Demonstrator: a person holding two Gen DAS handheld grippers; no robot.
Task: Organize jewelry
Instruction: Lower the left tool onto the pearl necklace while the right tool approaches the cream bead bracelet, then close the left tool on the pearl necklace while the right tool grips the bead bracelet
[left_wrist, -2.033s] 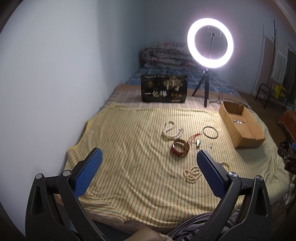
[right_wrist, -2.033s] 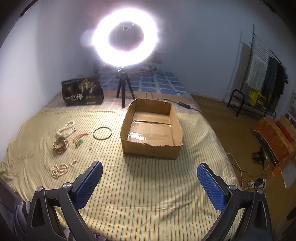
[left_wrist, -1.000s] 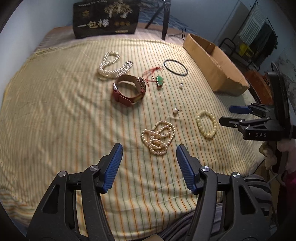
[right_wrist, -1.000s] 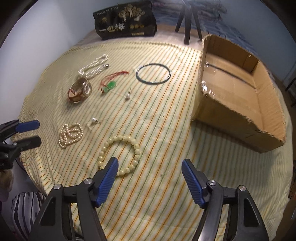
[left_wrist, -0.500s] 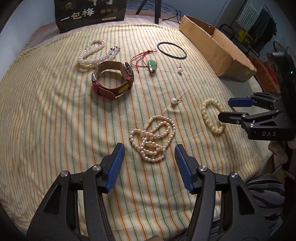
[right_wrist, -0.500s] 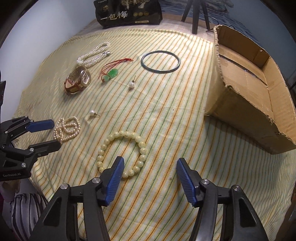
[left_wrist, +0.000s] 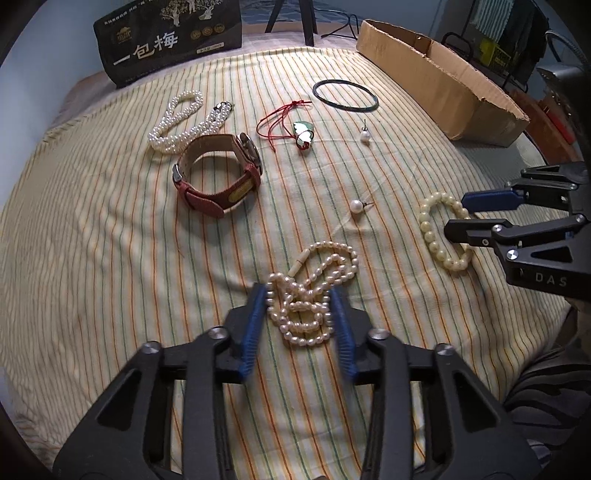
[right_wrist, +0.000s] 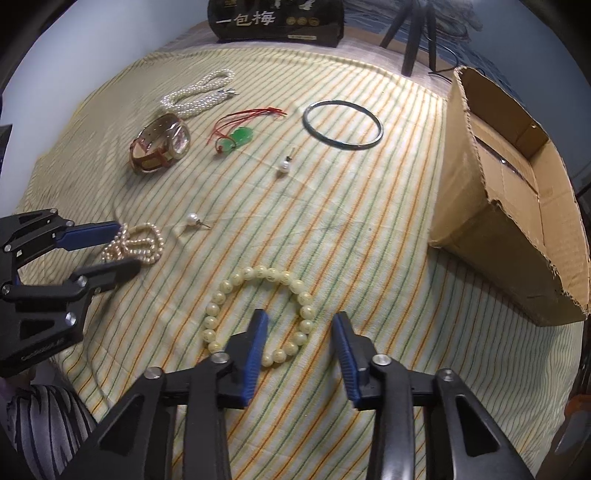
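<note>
A tangled pearl necklace (left_wrist: 310, 299) lies on the striped bedspread (left_wrist: 110, 258) between the blue pads of my left gripper (left_wrist: 297, 295). Its jaws are closing and flank the pile without a clear press. In the right wrist view the same left gripper (right_wrist: 127, 245) straddles the pearl necklace (right_wrist: 136, 242). A cream bead bracelet (right_wrist: 258, 275) lies under my right gripper (right_wrist: 300, 321). One pad sits inside the ring and one outside it, with the jaws closing and a gap left. From the left wrist, the right gripper (left_wrist: 458, 214) is over the bracelet (left_wrist: 428, 229).
Farther back lie a white pearl strand (left_wrist: 184, 118), a red leather watch (left_wrist: 218, 173), a green pendant on red cord (left_wrist: 303, 133), a dark bangle (left_wrist: 345, 95) and two pearl earrings (left_wrist: 356, 205). An open cardboard box (right_wrist: 517, 229) stands right; a black gift box (left_wrist: 166, 40) behind.
Both grippers have sunk toward the bed and their jaws have narrowed. The left now brackets the pearl pile, and the right straddles the bracelet's near arc.
</note>
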